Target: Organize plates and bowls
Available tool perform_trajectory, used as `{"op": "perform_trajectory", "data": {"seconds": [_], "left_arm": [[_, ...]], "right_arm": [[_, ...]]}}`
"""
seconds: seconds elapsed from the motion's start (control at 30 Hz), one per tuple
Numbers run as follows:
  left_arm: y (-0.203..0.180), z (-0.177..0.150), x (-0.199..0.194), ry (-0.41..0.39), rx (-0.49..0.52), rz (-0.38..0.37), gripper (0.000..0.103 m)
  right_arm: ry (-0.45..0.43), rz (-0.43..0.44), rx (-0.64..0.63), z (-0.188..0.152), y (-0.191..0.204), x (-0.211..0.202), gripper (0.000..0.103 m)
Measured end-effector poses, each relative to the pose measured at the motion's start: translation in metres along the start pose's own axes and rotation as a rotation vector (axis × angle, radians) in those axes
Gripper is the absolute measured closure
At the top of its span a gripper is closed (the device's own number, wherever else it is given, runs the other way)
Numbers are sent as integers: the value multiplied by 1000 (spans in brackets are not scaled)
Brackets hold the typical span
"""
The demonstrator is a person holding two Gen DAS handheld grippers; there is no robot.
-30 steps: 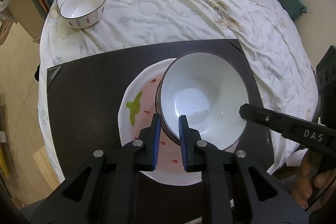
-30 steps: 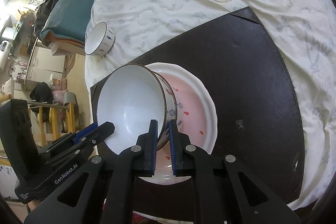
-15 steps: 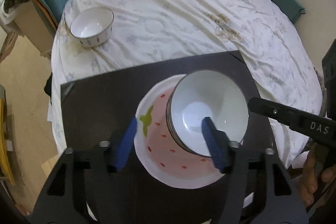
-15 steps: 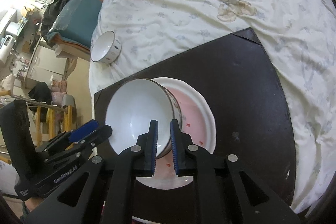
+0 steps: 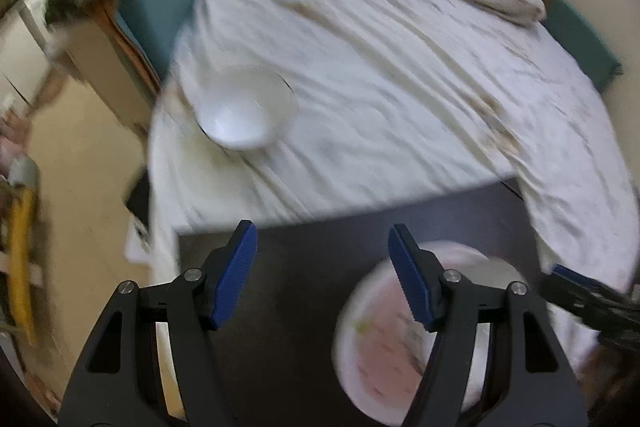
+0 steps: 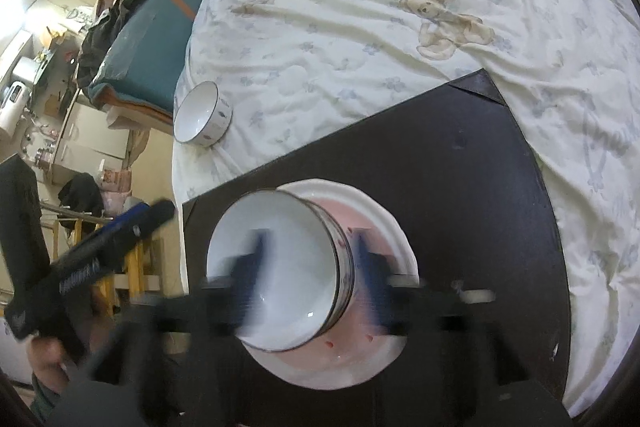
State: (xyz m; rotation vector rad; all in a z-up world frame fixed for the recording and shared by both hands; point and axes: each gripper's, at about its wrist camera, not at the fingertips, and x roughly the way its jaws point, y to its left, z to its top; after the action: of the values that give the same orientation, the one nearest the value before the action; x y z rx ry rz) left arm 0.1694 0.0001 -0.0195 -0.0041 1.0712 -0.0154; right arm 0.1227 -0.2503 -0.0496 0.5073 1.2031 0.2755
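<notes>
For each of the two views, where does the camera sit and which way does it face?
Left wrist: on the left gripper, angled down past open, empty jaws at the small white bowl on the bedsheet.
Right wrist: on the right gripper, angled down at the large white bowl leaning on the pink strawberry plate; jaws opening around its rim; a hand shows.
Shared: small bowl, plate, dark mat.

The right gripper [image 6: 306,269] is opening its jaws around the big bowl's [image 6: 280,267] rim; the bowl is sitting on the plate [image 6: 384,227].
</notes>
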Motion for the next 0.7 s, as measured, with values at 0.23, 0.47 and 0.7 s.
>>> {"op": "perform_trajectory", "data": {"seconds": [0.23,0.47,0.7], "left_arm": [[59,25,30,50,-187,-14,38],[119,33,49,96,-392,31,38],[156,30,76,120,-525,15,38]], "right_arm": [[12,-44,2,28,21,13,23],[59,-22,14,64,73,49,23],[101,-34,-2,99,115,97,23]]}}
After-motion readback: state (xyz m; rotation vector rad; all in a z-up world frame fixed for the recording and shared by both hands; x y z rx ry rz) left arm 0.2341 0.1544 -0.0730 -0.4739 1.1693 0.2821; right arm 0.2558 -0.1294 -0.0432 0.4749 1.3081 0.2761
